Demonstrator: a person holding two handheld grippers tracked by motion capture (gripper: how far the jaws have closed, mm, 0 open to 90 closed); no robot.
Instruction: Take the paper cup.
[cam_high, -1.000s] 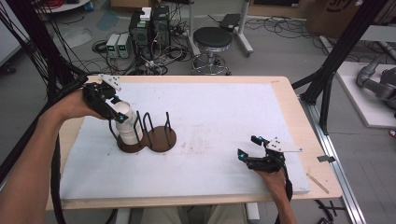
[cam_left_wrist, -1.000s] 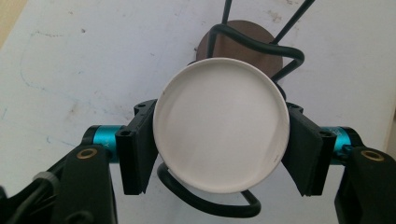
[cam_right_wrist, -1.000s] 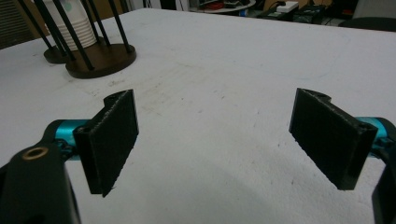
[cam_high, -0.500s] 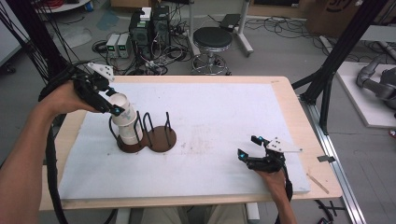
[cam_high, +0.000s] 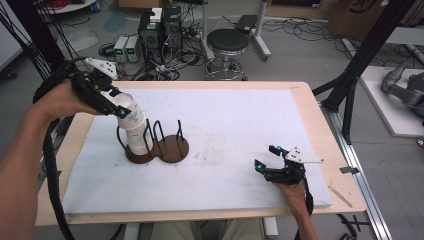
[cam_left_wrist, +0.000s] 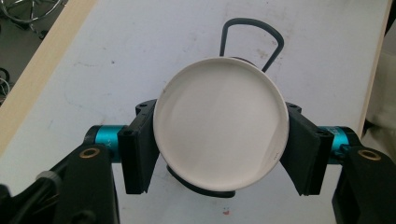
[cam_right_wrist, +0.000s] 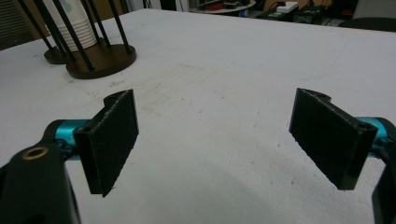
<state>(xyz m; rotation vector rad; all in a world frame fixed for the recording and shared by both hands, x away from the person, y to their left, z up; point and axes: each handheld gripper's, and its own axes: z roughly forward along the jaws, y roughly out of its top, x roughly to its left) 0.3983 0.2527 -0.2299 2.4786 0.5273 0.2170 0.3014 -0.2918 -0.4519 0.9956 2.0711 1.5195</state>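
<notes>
Left gripper (cam_left_wrist: 219, 154) clamped on white paper cup (cam_left_wrist: 220, 123) above wire rack (cam_high: 157, 147); right gripper (cam_right_wrist: 229, 140) wide open, empty.

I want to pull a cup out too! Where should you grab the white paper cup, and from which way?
Grab it near the top rim, from above, as the left gripper does: one pad on each side of the white paper cup. It is round there, and the holder's black wire loops block its lower sides, so probably only the top is free.
</notes>
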